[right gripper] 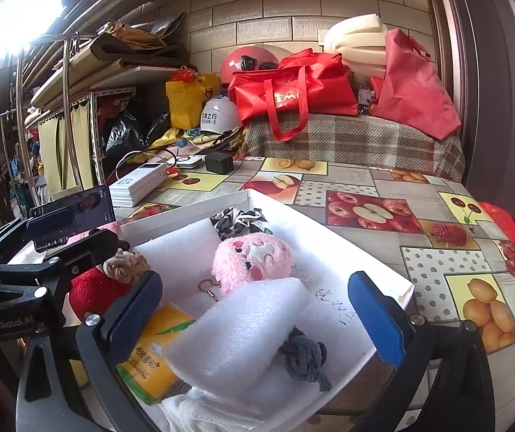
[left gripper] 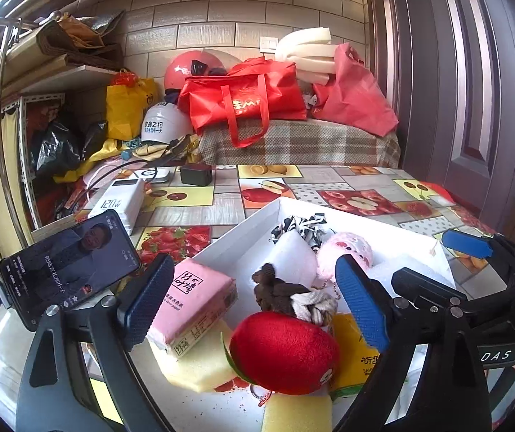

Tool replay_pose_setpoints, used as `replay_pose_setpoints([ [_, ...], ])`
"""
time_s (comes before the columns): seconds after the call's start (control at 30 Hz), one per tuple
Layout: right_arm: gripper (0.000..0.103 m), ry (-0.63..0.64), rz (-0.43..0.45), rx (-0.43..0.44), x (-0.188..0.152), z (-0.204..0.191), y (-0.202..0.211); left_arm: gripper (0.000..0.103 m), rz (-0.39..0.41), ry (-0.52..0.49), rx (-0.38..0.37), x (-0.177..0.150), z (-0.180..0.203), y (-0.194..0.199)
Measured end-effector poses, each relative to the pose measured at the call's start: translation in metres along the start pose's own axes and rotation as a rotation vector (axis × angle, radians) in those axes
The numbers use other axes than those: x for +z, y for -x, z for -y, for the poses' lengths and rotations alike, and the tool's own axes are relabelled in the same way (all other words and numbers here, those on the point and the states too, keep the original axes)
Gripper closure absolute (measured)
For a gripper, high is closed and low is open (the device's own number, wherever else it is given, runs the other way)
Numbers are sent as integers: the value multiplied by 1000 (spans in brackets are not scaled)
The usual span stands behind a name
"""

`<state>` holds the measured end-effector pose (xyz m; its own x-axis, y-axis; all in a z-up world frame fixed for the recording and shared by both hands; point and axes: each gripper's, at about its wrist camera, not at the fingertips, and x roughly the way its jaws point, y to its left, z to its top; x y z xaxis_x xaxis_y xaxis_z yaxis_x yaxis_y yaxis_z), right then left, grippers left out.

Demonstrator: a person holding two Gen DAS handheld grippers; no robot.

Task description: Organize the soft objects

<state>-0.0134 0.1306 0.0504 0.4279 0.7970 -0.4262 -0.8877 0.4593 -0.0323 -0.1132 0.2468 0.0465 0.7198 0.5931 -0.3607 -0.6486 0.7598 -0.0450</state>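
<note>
A white tray (left gripper: 347,219) on the fruit-print table holds soft things. In the left wrist view my left gripper (left gripper: 257,302) is open over a red plush (left gripper: 286,352), a brown-and-white knotted rope (left gripper: 290,298), a pink tissue pack (left gripper: 192,306) and yellow sponges (left gripper: 200,367). In the right wrist view my right gripper (right gripper: 257,313) is open around a white foam wedge (right gripper: 236,331). A pink plush (right gripper: 254,259), a grey knot (right gripper: 304,356), a yellow tissue pack (right gripper: 153,356) and a black-white scrunchie (right gripper: 239,221) lie in the tray (right gripper: 329,237).
A phone on a stand (left gripper: 70,262), a white power bank (left gripper: 120,201) and a black charger (left gripper: 196,174) sit at the table's left and back. Red bags (left gripper: 246,100) and helmets (left gripper: 165,122) are piled behind. The right gripper (left gripper: 466,244) shows in the left view.
</note>
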Motion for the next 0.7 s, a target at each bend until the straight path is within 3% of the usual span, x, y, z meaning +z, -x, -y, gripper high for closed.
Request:
replay_pose_setpoints([
  [0.17,0,15,34,-11,1,-3,5,11,39,-5,14,-1,0,8],
  [0.3,0,15,54,-15,1,-3,9,0,82,28,58,-2,-6,16],
  [0.43,0,13,83,-33,0,-2,12,0,120,31,46,-4,-8,25],
  [0.7,0,-17,157,-51,-4,2,29,0,106,34,12,-9,0,37],
])
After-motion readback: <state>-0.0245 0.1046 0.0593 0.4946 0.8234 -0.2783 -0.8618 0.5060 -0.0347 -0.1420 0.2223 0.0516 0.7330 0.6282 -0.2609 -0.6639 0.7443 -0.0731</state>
